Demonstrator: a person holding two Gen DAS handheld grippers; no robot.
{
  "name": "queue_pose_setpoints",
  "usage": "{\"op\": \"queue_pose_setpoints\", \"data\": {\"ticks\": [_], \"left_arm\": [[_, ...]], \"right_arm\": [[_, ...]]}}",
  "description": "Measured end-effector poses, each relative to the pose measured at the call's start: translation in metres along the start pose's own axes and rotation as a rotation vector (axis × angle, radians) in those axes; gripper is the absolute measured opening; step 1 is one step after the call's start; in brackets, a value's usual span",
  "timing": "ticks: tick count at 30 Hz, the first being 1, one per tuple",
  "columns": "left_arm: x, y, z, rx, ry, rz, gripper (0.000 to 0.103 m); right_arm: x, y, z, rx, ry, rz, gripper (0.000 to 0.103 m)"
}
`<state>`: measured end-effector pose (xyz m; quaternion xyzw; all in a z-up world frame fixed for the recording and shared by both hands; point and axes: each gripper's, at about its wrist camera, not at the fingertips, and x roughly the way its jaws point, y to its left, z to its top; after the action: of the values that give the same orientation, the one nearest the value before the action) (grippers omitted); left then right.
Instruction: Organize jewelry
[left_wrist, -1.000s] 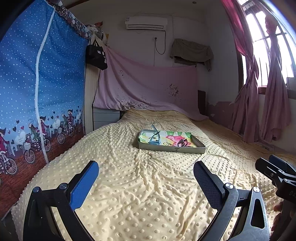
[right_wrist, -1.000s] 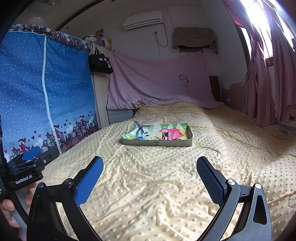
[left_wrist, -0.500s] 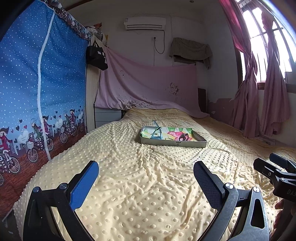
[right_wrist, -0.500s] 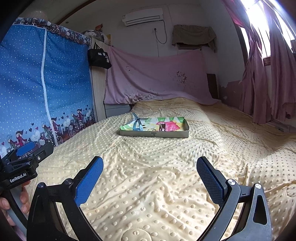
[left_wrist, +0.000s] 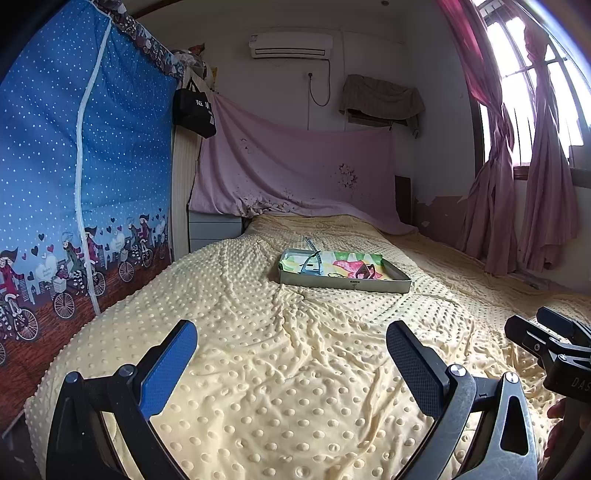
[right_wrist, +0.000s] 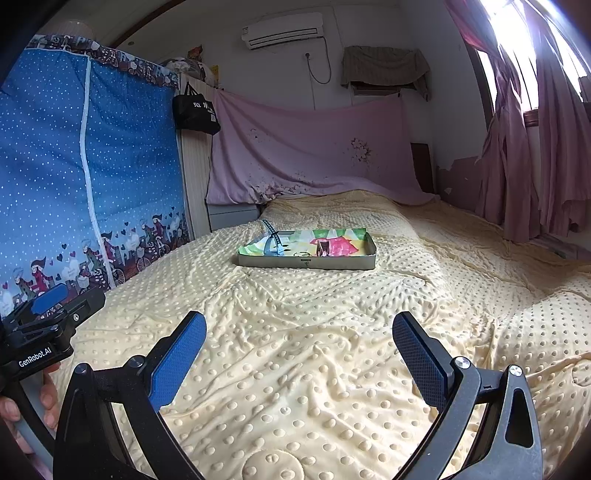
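Jewelry, small and indistinct, lies in the shallow grey tray with colourful lining (right_wrist: 306, 248) mid-bed; both grippers (left_wrist: 291, 347) (right_wrist: 299, 336) gape empty, well short. Soft yellow dotted blanket (right_wrist: 314, 332) could tip the tray.

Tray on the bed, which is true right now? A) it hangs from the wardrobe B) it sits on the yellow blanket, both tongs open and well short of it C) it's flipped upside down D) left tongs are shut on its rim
B: the tray lies flat on the yellow blanket up the bed, while the left tongs and right tongs are open, empty and short of it.
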<state>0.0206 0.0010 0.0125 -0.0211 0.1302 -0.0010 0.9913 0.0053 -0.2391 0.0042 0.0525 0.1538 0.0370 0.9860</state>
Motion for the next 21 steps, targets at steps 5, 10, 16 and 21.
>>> {"op": "queue_pose_setpoints", "data": {"ticks": [5,10,16,21], "left_arm": [[-0.0001,-0.0007,0.0001,-0.003,0.002,-0.003,0.103],[-0.0002,-0.001,0.0002,-0.003,0.001,-0.003,0.103],[-0.0001,-0.0017,0.0004,-0.001,0.0,-0.003,0.103],[-0.0015,-0.0032,0.0012,0.006,-0.006,-0.005,0.103]], "right_arm": [[-0.0013,0.0001,0.0006,0.002,-0.002,-0.001,0.099],[-0.0013,0.0001,0.0004,0.003,0.0,-0.001,0.099],[-0.0013,-0.0001,0.0002,0.003,-0.002,-0.002,0.099],[-0.0023,-0.0001,0.0013,0.001,-0.004,-0.001,0.099]]}}
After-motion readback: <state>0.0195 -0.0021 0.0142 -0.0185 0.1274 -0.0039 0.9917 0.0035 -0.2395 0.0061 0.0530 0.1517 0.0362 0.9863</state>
